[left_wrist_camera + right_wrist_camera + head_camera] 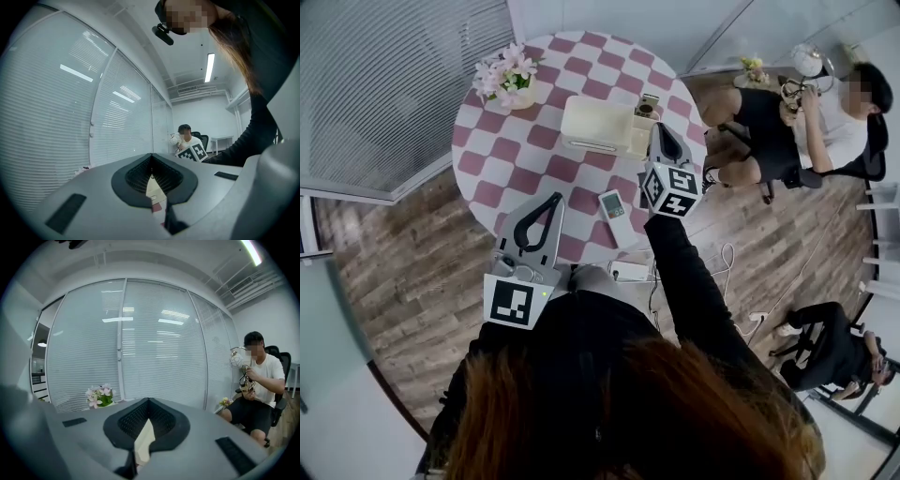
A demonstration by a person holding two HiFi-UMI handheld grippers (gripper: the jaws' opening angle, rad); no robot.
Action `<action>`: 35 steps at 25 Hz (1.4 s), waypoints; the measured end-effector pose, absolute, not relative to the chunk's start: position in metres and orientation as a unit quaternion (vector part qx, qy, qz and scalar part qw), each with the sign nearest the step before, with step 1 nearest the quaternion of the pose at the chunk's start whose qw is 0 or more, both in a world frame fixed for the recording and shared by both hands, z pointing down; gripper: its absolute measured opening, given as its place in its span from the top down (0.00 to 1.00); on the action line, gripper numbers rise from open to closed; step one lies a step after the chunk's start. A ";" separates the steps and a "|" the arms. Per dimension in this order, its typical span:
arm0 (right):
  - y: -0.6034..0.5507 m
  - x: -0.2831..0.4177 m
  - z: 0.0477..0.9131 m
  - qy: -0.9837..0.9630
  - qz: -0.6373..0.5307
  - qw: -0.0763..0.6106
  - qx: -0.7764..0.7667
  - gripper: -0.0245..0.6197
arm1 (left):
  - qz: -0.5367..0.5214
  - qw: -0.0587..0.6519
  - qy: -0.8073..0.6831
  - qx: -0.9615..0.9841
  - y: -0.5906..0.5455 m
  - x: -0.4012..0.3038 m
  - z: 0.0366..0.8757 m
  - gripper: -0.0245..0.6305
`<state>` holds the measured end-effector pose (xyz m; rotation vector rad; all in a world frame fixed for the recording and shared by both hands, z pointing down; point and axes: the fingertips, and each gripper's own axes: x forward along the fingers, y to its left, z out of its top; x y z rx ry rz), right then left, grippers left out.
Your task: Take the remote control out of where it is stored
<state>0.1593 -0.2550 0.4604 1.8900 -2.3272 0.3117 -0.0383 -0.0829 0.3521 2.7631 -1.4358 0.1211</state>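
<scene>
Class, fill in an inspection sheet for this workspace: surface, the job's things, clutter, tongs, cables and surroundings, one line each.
Surface: round table with a pink-and-white checked cloth.
Job's things: white remote lies flat on the cloth, outside the cream box.
Clutter: pot of flowers at the table's far edge.
Grippers: left tongs shut, empty, at the near edge; right tongs shut, empty, by the box's right end.
Cables: white cord on the floor right of the table.
Surroundings: wooden floor, blinds, two seated people.
</scene>
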 end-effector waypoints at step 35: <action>-0.353 0.168 0.562 -0.700 0.201 0.118 0.675 0.62 | 0.060 0.020 -0.492 0.868 -0.086 -0.062 0.359 0.95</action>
